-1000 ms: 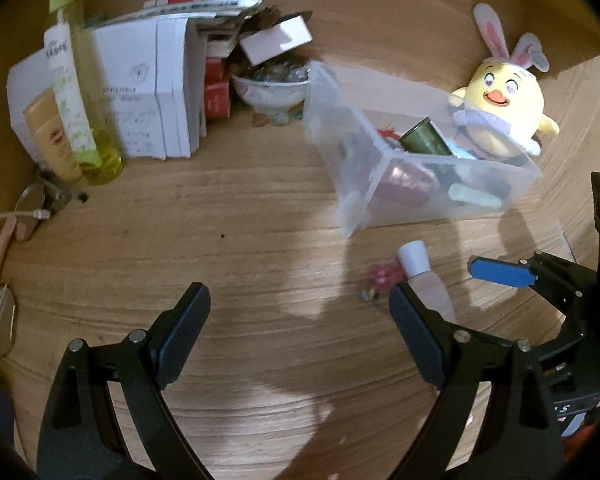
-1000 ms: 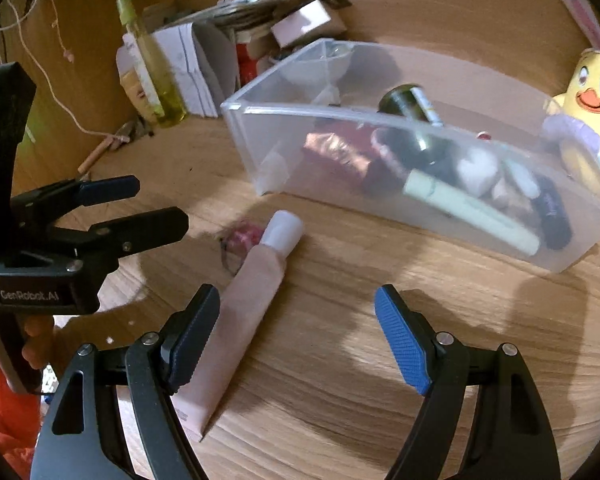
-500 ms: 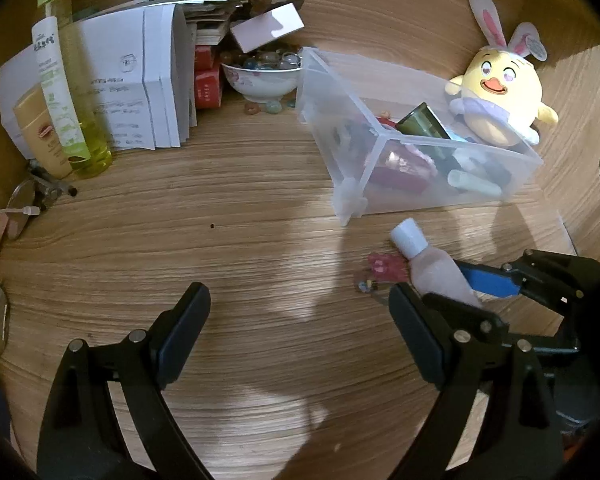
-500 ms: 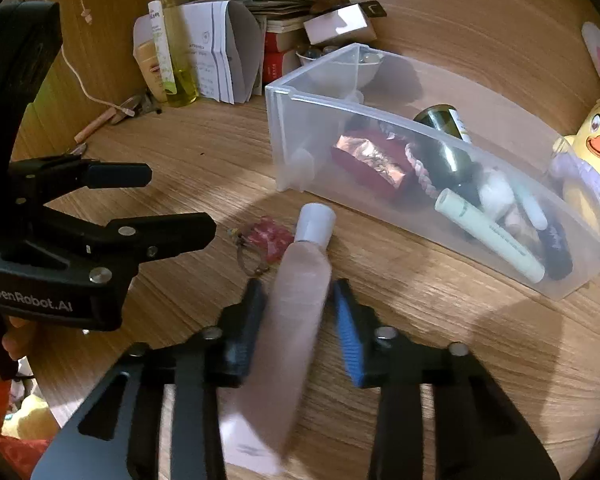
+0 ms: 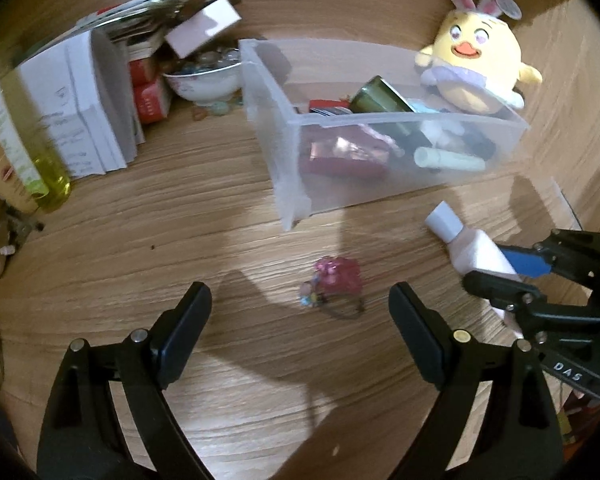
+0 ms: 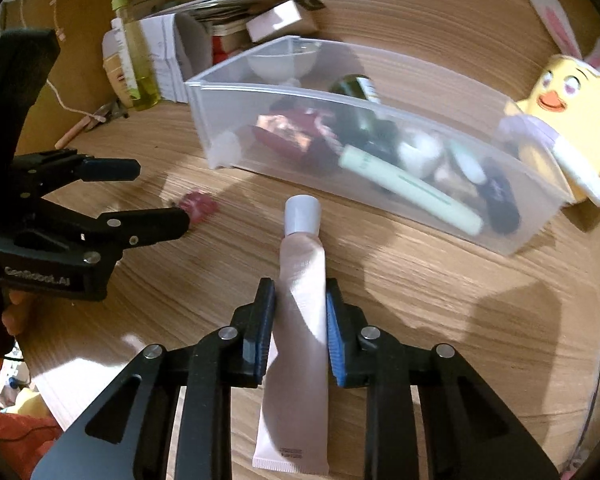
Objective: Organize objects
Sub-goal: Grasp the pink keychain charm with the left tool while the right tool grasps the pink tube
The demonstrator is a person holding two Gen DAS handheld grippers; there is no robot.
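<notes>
Clearance over the near wall of the clear plastic storage bin (image 6: 380,152) looks like the main concern for the step in hand, which is probably carrying the pale pink squeeze tube with a white cap (image 6: 302,304) into that bin: the tube should go in cap first and be let go only once it is over the cosmetics already inside. The right gripper (image 6: 300,336) has its blue-padded fingers (image 6: 335,340) clenched on the tube's middle, cap pointing toward the bin, just above the wooden desk (image 6: 440,300). The left gripper (image 5: 300,344) hovers low with its fingers released and wide apart, a small pink hair clip (image 5: 338,276) lying on the desk between and ahead of them.
</notes>
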